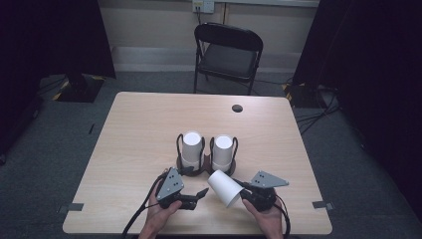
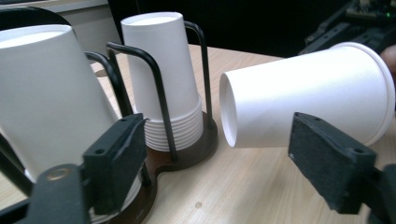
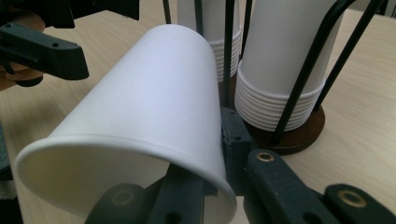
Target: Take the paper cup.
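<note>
One paper cup is out of the holder and held on its side by the right gripper. In the right gripper view the jaws are pressed together on the cup's rim wall, one jaw inside the mouth and one outside, so the open mouth faces back toward that hand and the closed base points away from it, toward the left gripper.

The left gripper has its jaws spread. In the left gripper view the cup's base end lies ahead of the gap, nearer the right-hand jaw, and neither pad touches it.

Beyond both grippers stands the dark wire cup holder on the table. It carries two upside-down stacks: the left stack ahead of the left gripper, and the right stack just beyond the held cup. Many nested rims show at the foot of each stack in the gripper views.

Judged status: separating a single cup from a stack appears done, and the cup is clear of the wire posts. Remaining, as far as can be judged: hand the cup over or turn it upright, and set it down on the bare tabletop. No loose cup stands on the table, so the work appears to be at an early stage.
</note>
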Demonstrator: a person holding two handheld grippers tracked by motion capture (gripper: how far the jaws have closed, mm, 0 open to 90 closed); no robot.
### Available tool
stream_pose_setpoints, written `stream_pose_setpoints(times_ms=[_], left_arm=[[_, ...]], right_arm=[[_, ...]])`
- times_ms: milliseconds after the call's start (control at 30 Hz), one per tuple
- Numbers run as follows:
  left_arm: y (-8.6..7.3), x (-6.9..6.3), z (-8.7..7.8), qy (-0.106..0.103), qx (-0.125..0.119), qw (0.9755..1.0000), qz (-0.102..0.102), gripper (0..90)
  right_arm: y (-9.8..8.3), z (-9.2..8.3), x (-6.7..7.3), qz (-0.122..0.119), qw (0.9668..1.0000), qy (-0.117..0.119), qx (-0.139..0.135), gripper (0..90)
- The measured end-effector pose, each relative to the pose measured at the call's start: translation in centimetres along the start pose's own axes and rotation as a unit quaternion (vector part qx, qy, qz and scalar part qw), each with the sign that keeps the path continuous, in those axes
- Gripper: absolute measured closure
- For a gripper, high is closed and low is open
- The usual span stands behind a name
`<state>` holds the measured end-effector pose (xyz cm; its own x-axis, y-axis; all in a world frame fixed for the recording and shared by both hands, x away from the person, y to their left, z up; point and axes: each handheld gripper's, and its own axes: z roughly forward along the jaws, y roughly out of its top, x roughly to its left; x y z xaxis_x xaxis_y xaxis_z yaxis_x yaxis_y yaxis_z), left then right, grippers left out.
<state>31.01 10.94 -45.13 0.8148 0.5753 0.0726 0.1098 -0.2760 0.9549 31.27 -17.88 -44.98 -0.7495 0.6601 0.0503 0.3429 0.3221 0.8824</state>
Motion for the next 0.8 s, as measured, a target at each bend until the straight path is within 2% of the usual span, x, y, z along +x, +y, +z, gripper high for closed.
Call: stream_pose_setpoints(times_ms=[33, 67, 133, 233, 267, 300, 333, 367, 467, 533, 700, 800], left_arm=[[0.0, -0.1, 0.1, -0.003, 0.005, 1.0, 0.006, 16.6], [0.0, -0.2, 0.2, -0.002, 0.009, 0.9999, 0.013, 16.9], [-0.1, -0.6, 0.6, -0.004, 0.016, 0.9995, 0.026, 17.3], [-0.1, -0.8, 0.7, -0.003, 0.022, 0.9992, 0.033, 17.4], [-0.2, -0.9, 0.7, -0.005, 0.022, 0.9991, 0.035, 17.4], [-0.1, -0.9, 0.8, -0.012, 0.018, 0.9991, 0.037, 17.2], [-0.1, -0.9, 0.8, -0.012, 0.018, 0.9991, 0.037, 17.0], [-0.1, -0.9, 0.9, -0.02, 0.018, 0.999, 0.036, 17.0], [0.1, -1.3, 1.1, -0.026, 0.033, 0.9969, 0.067, 15.8], [0.2, -1.4, 1.2, -0.027, 0.037, 0.9962, 0.074, 16.0], [0.2, -2.2, 1.7, -0.045, 0.047, 0.9915, 0.112, 16.2], [0.3, -2.5, 1.9, -0.048, 0.052, 0.9884, 0.134, 16.2]], right_arm=[[0.0, 0.0, 0.0, 0.0, 1.0, 0.0, 0.0, 87.5], [0.2, 0.1, -0.2, 0.003, 0.9999, 0.004, 0.014, 87.5], [0.4, 0.1, -0.5, 0.006, 0.9996, 0.01, 0.025, 87.4], [0.7, 0.0, -0.7, 0.008, 0.9992, 0.016, 0.036, 87.4], [0.9, 0.0, -0.8, 0.007, 0.9989, 0.02, 0.042, 87.2], [1.3, 0.0, -1.0, 0.009, 0.9978, 0.027, 0.06, 87.1], [1.3, 0.0, -1.0, 0.009, 0.9978, 0.027, 0.06, 87.1], [1.4, 0.1, -1.0, 0.012, 0.9975, 0.029, 0.064, 87.1], [1.8, 0.4, -1.1, 0.014, 0.9948, 0.039, 0.093, 87.1], [1.9, 0.5, -1.1, 0.014, 0.9942, 0.04, 0.099, 87.1], [2.4, 0.8, -1.3, 0.014, 0.9905, 0.051, 0.127, 87.2], [2.7, 1.0, -1.4, 0.012, 0.9882, 0.058, 0.141, 87.2]])
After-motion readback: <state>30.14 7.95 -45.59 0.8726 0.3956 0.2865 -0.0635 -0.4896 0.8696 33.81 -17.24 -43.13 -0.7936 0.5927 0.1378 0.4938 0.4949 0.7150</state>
